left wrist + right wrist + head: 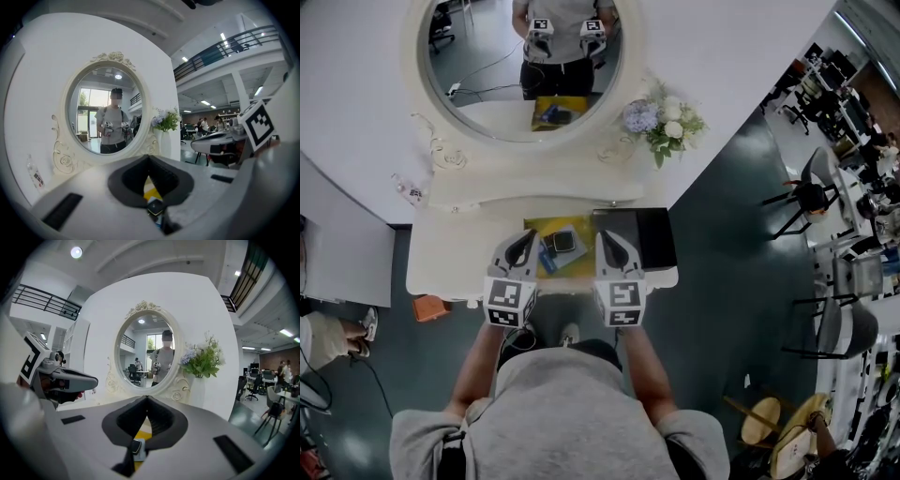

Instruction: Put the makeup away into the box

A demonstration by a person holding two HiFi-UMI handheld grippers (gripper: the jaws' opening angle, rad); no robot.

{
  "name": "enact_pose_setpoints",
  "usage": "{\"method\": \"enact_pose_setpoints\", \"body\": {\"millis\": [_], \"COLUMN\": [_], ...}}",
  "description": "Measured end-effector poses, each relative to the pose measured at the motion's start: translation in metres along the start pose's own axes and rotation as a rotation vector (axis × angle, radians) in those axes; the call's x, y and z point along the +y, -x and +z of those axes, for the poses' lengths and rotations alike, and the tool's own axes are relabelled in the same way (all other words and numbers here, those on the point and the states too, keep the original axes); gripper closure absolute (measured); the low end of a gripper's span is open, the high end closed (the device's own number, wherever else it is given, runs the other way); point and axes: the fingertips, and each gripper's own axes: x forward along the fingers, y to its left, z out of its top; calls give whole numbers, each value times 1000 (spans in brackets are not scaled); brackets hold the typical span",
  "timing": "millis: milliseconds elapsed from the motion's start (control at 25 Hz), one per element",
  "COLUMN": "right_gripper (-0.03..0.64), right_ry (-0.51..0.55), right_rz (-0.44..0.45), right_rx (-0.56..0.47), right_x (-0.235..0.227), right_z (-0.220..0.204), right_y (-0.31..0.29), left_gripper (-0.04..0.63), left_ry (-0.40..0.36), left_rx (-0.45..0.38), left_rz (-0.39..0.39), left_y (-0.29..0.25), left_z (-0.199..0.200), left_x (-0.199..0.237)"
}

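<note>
A small dark square compact point(565, 242) with a pale face lies on a yellow base point(534, 230) at the near middle of the table point(450, 253). A blue item point(548, 259) lies just beside it on the near left. Whether the yellow base is a flat mat or a shallow box cannot be told. The makeup sits between the two grippers, apart from both and lower than their tips.

The left gripper point(526, 238) hangs just left of the compact, over the left edge of the yellow base. In the left gripper view its jaws meet at the tip point(149, 158) with nothing caught between them. The compact point(154, 206) and a strip of yellow show only through the gap nearer the roots, down on the table.

The right gripper point(606, 238) hangs just right of the makeup, where the yellow base meets a flat black panel point(642, 234) on its right. In the right gripper view its jaws are pressed together at the tip point(147, 399) and hold nothing. The compact point(137, 446) shows beneath them.

At the far side of the table stands an oval mirror point(483, 47) in a pale carved frame, reflecting the person and both grippers. A bunch of flowers point(666, 120) stands at the mirror's right.
</note>
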Motion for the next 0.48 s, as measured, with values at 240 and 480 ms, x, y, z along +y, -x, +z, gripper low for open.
{"method": "enact_pose_setpoints", "body": {"millis": [240, 480], "right_gripper": [603, 603], "right_ry": [-1, -7], "right_rz": [2, 2], "right_rx": [7, 12], "right_x": [0, -2], "right_z": [-3, -5], "right_y": [-2, -3], "left_gripper": [595, 595], "left_ry": [0, 3], "left_rx": [5, 11], "left_rz": [-2, -5], "left_y": [-1, -3], "left_z": [-1, -5], "left_x": [0, -2]}}
